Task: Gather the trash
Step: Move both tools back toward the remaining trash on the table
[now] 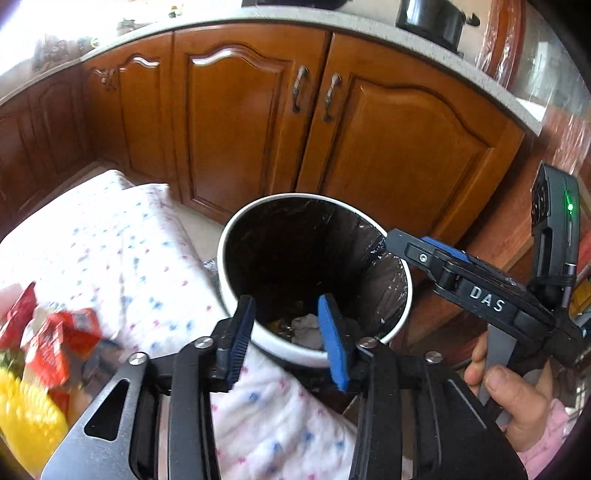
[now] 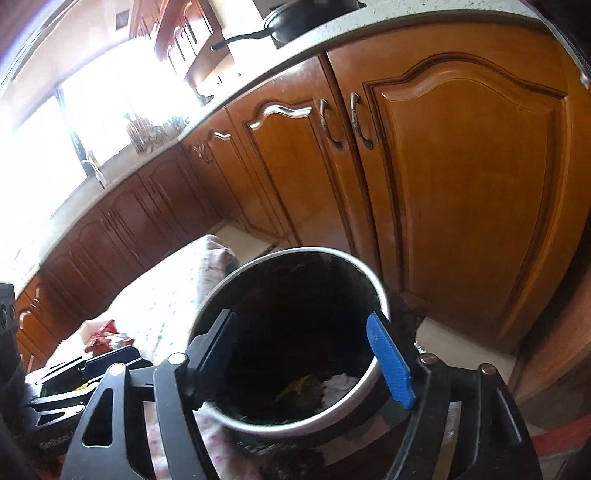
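Trash (image 2: 332,387) lies in the bin (image 2: 373,280) beneath each empty, parted hand-held gripper (image 2: 314,365).

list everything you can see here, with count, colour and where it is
trash bin: one, white rim, black liner, on floor before cabinets
trash in bin: few pieces, white and yellow, at bottom
wrappers: several, red, on cloth left of bin
cloth: one, white with dots, left of bin
cabinet doors: several, brown wood
pan: one, black, on counter
left gripper: open, empty, over bin
right gripper: open, empty, over bin
hand: one, holding right gripper
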A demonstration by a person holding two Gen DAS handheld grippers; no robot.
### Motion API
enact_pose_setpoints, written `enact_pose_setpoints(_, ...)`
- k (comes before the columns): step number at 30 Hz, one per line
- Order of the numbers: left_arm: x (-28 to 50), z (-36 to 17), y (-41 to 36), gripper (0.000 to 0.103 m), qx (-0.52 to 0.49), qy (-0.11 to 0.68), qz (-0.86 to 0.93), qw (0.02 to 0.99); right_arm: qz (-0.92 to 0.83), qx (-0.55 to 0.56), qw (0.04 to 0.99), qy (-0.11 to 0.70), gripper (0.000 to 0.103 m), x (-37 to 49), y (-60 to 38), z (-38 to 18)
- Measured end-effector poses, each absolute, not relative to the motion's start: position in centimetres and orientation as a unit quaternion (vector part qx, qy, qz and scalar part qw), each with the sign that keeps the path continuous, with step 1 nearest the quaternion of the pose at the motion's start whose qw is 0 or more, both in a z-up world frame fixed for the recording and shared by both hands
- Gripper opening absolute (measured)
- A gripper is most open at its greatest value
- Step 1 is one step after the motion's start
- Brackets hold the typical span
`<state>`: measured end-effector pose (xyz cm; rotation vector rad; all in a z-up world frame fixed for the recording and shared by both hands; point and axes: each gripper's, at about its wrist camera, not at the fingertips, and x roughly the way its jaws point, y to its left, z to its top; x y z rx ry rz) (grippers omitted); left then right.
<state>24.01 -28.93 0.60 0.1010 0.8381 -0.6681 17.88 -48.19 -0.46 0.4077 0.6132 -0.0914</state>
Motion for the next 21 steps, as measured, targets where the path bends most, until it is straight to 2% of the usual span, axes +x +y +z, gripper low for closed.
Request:
enact_pose_setpoints(3,22.8,1.1,-27.0,0.041,0.042,0.383,-0.306,0.871,-0.030,0.215,0.932,0.290,0.082,16.6,-47.1,-0.2)
enact_pose_setpoints(5,21.8,1.3,-25.3,0.047,0.035,0.374,-0.298,0.877,-0.021,0.217,0.933,0.285,0.089,15.9,-46.0,-0.1)
enact_pose_setpoints(7,20.9,1.3,-23.8,0.050,0.033,0.366,-0.287,0.885,-0.013,0.218,0.936,0.277,0.092,15.0,-44.8,0.0)
enact_pose_setpoints(10,19.6,1.3,-21.1,0.052,0.024,0.360,-0.270,0.893,-0.005,0.213,0.938,0.272,0.097,14.1,-43.0,-0.2)
enact_pose_setpoints(13,18.6,1.2,-18.3,0.055,0.012,0.360,-0.254,0.897,0.013,0.219,0.935,0.277,0.098,13.3,-41.2,-0.8)
enact_pose_setpoints(17,17.3,1.2,-14.9,0.068,0.004,0.352,-0.228,0.908,0.028,0.221,0.932,0.287,0.099,12.9,-39.2,-1.5)
enact_pose_setpoints(21,16.7,1.1,-11.9,0.071,-0.014,0.352,-0.206,0.913,0.043,0.223,0.928,0.296,0.099,12.7,-37.4,-2.0)
